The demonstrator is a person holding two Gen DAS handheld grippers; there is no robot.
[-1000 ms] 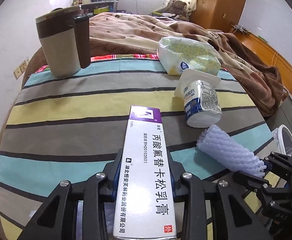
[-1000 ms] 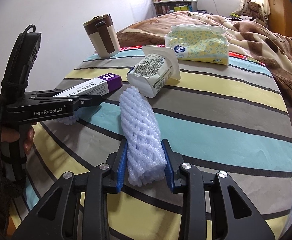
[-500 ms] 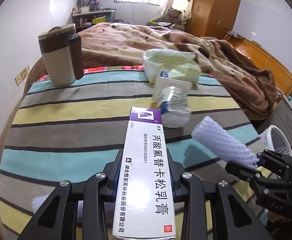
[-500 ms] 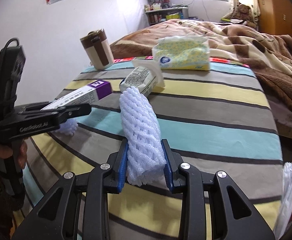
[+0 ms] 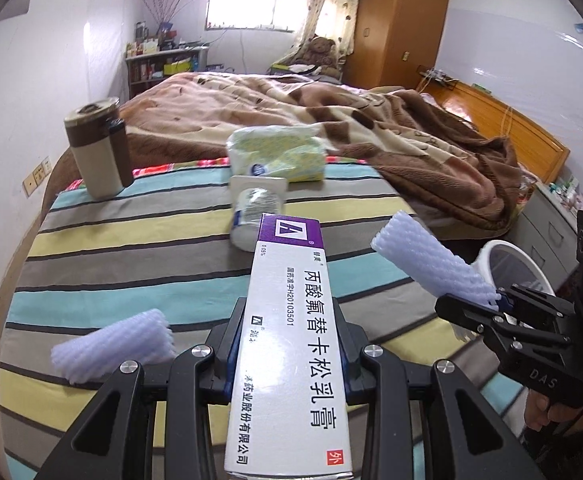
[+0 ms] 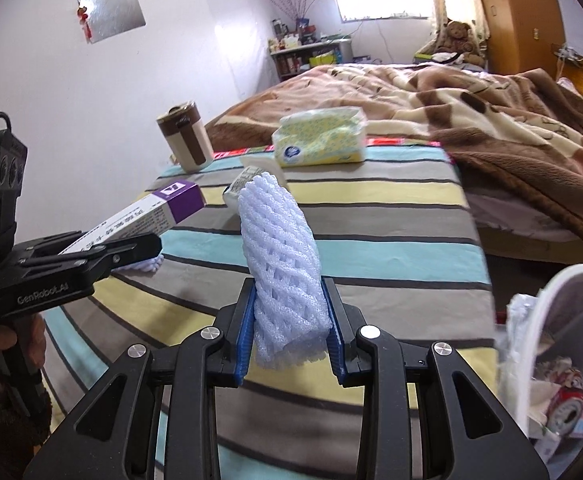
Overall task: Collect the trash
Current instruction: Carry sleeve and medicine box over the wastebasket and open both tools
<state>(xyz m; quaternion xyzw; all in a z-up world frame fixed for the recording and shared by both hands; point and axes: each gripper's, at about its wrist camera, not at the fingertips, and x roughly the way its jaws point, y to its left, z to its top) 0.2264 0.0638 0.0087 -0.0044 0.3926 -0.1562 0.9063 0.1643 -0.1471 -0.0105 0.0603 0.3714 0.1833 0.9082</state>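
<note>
Striped bedcover (image 5: 139, 240) below us, white bin (image 6: 547, 320) at right. Our left gripper (image 5: 287, 344) pinches the ointment box (image 5: 291, 340); our right gripper (image 6: 289, 328) squeezes the foam sleeve (image 6: 279, 248), whose springy foam could slip free before the bin.

White medicine box (image 5: 291, 344) with purple end; pale lilac foam net (image 6: 281, 248); cloth (image 5: 131, 248) striped teal, yellow, grey; brown-and-cream mug (image 5: 97, 148).

A home bedroom: bed (image 5: 331, 120), wardrobe (image 5: 395, 24), apparently a teddy bear (image 5: 323, 50).
</note>
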